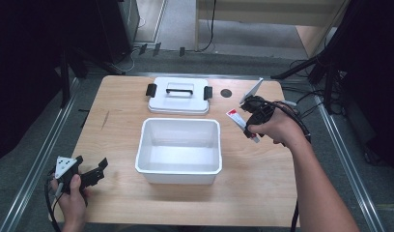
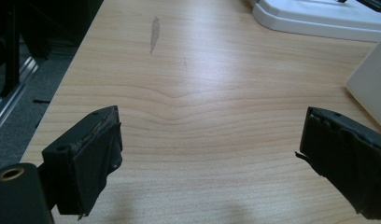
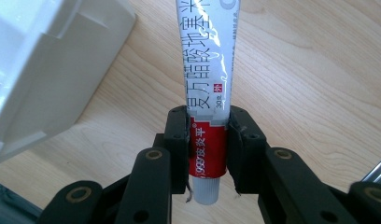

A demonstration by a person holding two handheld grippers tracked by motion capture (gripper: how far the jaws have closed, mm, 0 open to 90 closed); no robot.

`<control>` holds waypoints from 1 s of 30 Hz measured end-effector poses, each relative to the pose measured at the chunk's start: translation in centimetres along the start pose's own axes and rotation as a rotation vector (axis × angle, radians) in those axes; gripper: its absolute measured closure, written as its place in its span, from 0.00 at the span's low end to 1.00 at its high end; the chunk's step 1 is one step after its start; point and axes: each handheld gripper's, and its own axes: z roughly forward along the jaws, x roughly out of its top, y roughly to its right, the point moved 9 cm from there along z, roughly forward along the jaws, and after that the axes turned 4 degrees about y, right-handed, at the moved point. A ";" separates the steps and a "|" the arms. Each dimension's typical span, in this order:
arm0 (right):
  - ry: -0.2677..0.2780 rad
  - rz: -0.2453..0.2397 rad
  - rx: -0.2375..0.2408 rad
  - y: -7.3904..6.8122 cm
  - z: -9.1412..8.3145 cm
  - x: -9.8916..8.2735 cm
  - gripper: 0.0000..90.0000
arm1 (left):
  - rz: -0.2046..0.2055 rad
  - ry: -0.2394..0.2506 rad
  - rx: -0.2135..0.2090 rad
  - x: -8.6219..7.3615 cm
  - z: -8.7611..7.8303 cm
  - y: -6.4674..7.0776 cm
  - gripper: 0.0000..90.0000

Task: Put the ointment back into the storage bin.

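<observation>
A person at a pale wooden bench (image 1: 113, 121) holds a tube of ointment (image 3: 207, 98) clenched between the jaws of the right gripper (image 3: 207, 149), lifted above the wood near the bench's right edge, just beside the open white box (image 1: 178, 166) that sits at the middle. The grip falls on the tube's red band close to its ribbed white cap, with the silvery, crinkled body and its flat crimped end sticking out beyond the jaws.

By the look of it, the tube is picked up but not yet in the box: the box's smooth, glossy inside is bare, and its lid (image 1: 178, 104), a matching white rectangle with a black handle and black side clips, lies flat toward the far edge. Lowering the tube in, and likely closing the box, remain.

The left gripper (image 2: 212, 154) waits over the near left corner, its worn, padded black jaws spread wide with nothing between them but grained wood. A faint grey smudge (image 2: 154, 33) marks the bench near its left edge.
</observation>
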 end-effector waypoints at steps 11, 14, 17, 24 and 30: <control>0.004 -0.047 0.008 -1.7 -1.0 1.2 0.81 | -0.003 0.002 0.000 0.0 0.0 0.0 0.07; 0.005 -0.067 0.019 -2.7 -1.6 1.8 0.81 | 0.000 0.001 -0.001 0.0 0.0 0.0 0.07; 0.013 -0.094 0.021 -3.5 -1.9 2.2 0.81 | 0.000 0.000 -0.002 0.0 0.0 0.0 0.07; 0.009 -0.120 0.025 -5.0 -2.3 2.9 0.81 | 0.000 -0.002 -0.003 0.0 0.0 0.0 0.07; 0.010 -0.149 0.046 -6.4 -2.3 3.3 0.81 | -0.001 -0.003 -0.005 0.0 0.0 0.0 0.07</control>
